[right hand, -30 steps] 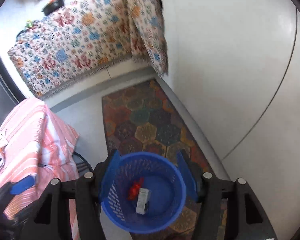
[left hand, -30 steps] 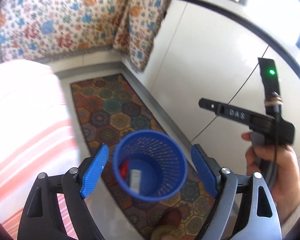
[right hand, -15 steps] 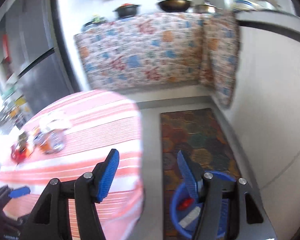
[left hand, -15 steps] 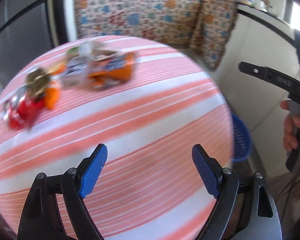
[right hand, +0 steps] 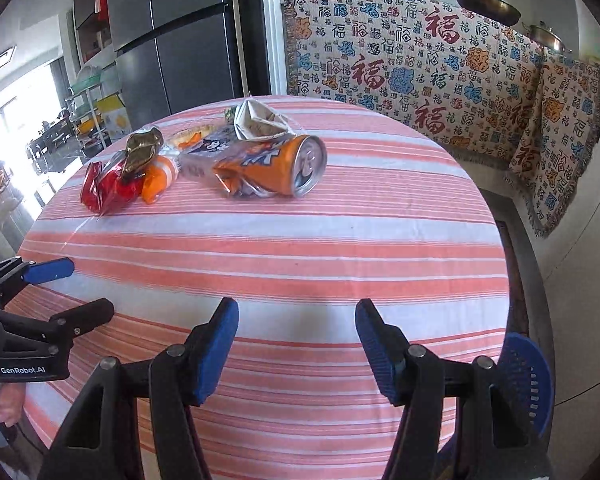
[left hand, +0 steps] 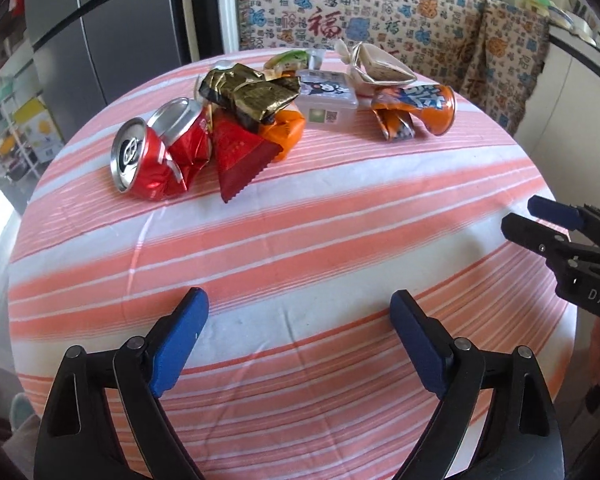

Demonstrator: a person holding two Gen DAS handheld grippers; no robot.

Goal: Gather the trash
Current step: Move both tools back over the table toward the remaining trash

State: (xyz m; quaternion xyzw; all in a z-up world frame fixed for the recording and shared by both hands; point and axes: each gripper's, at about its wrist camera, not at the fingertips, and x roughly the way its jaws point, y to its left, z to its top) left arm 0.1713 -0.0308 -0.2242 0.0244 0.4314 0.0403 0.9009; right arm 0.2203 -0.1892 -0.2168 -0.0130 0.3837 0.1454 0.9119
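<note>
Hovering above the striped table (left hand: 300, 240), left gripper (left hand: 300, 336) and right gripper (right hand: 296, 340) (jaws apart, empty) face the crushed red can (left hand: 156, 156).

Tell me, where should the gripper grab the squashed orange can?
Probably across the orange can's round, uncrushed end, coming from above with the right gripper. It lies on its side, that end faces open tablecloth, and its crumpled half nestles against other trash.

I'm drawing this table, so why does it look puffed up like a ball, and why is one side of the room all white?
Left wrist view: the fisheye lens bends the striped table into a dome, yet the red can looks sharp. Right wrist view: the same bulge, and daylight from the windows at the left edge washes that side out to white.
</note>
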